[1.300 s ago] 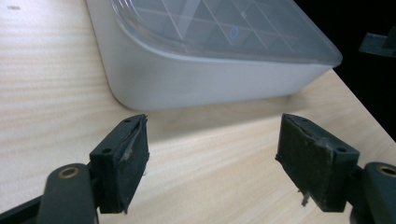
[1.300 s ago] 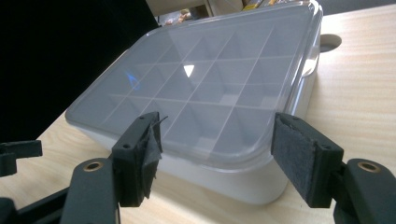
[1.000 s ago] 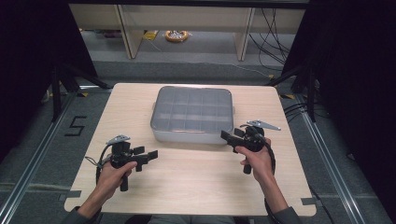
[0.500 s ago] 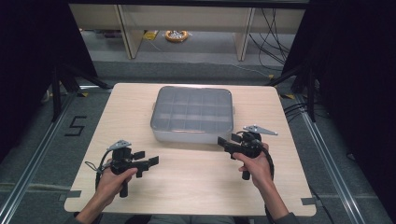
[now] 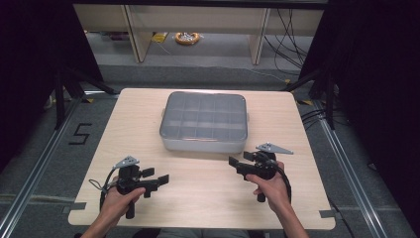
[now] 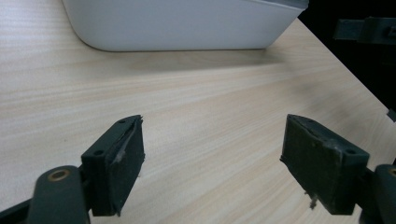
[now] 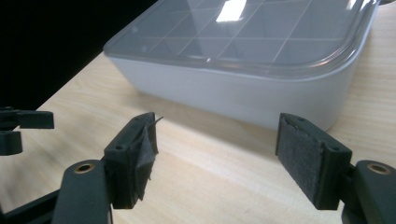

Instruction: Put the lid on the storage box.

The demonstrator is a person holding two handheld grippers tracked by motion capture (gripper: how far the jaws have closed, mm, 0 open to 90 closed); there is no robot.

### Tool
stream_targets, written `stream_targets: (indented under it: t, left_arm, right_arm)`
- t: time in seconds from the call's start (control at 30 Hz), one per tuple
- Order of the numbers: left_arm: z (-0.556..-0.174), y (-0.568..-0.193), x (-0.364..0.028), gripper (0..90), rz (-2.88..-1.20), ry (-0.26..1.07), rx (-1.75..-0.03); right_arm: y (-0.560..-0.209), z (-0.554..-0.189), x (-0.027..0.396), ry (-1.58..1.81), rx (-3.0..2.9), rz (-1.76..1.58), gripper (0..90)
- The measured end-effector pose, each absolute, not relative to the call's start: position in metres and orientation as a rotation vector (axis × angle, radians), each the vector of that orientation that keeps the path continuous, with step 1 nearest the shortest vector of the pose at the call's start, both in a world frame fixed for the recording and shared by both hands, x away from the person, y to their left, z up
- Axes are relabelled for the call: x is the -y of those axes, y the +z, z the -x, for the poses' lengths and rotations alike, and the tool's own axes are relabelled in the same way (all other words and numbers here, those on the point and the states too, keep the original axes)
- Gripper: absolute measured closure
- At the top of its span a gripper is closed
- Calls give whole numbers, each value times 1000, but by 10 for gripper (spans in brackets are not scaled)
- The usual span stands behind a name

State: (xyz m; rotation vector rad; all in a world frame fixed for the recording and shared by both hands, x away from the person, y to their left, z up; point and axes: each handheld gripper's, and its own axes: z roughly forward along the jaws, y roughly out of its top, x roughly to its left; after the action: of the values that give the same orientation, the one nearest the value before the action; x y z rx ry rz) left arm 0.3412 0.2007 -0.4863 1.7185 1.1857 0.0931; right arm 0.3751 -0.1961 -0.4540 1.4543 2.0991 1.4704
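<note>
- 2 tongs, left tongs (image 5: pixel 159 178) and right tongs (image 5: pixel 236 165), stand wide and empty near the worktop's (image 5: pixel 208 198) near edge; the right jaws have just been opening.
- 1 lidded box (image 5: pixel 204 121) sits mid-worktop, long axis left-right, beyond both; right tongs nearer.

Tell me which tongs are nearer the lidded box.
Right. The right tongs sit just off the box's near right corner; the left tongs hang farther back, off its near left corner. Neither touches it.
</note>
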Motion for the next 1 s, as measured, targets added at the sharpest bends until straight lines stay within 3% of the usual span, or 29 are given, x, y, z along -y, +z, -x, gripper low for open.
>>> stream_targets:
  t: [0.13, 0.3, 1.0]
  left_arm:
    - [-337, -489, -200, 167, -1718, 83, -1187]
    - [-332, -494, -199, 148, -1753, 71, -1165]
    - [-304, -498, -196, 149, -1829, 69, -1113]
  right_arm:
    - [-460, -366, 196, 1483, -2092, -1437, 207]
    - [-467, -357, 197, 1474, -2104, -1422, 164]
    - [-482, -316, 195, 1424, -2182, -1367, 165]
